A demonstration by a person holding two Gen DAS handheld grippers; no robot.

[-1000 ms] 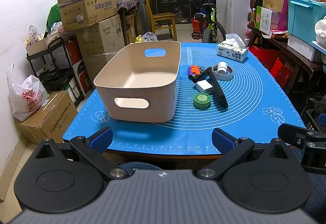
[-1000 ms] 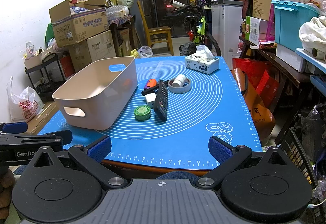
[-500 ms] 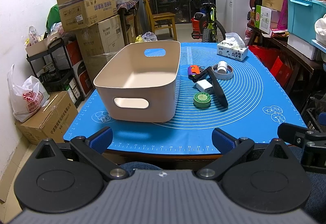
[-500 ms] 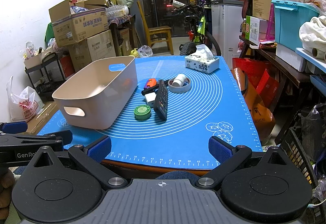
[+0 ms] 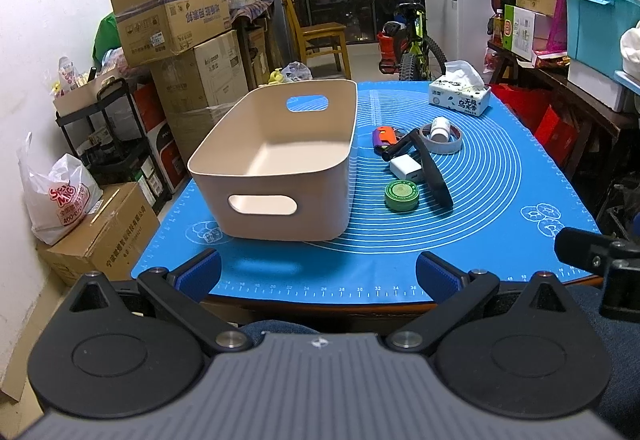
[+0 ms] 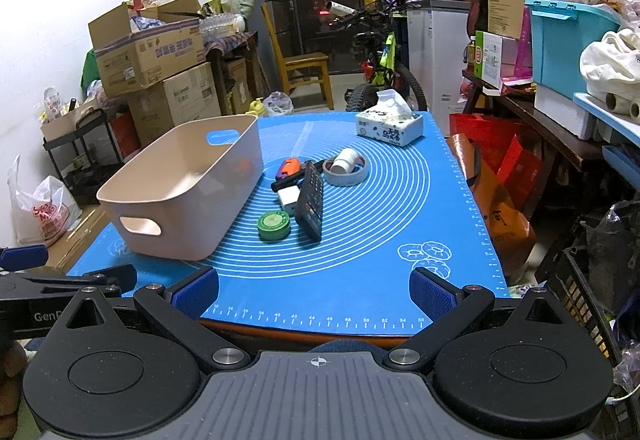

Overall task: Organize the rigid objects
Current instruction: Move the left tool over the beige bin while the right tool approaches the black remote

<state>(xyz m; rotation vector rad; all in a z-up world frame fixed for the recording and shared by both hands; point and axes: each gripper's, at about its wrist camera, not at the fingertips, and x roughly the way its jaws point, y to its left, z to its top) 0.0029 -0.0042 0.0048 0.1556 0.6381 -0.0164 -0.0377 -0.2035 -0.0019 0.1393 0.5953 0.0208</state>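
An empty beige bin (image 5: 280, 159) (image 6: 180, 191) stands on the left of the blue mat (image 5: 500, 207) (image 6: 400, 224). Right of it lie a green round tin (image 5: 401, 195) (image 6: 273, 226), a black remote (image 5: 434, 175) (image 6: 311, 199), a white charger cube (image 5: 406, 167) (image 6: 289, 197), an orange and purple item (image 5: 384, 137) (image 6: 289, 167), a black marker (image 5: 398, 149) (image 6: 288, 181) and a tape roll (image 5: 442, 143) (image 6: 346, 175) with a white bottle (image 5: 440, 127) (image 6: 343, 161) in it. My left gripper (image 5: 318, 274) and right gripper (image 6: 314, 290) are open and empty at the near table edge.
A tissue box (image 5: 460, 99) (image 6: 390, 129) sits at the mat's far right. Cardboard boxes (image 5: 176, 19), a chair (image 5: 316, 35), a bicycle (image 5: 408, 39) and shelves with a teal crate (image 5: 600, 27) surround the table.
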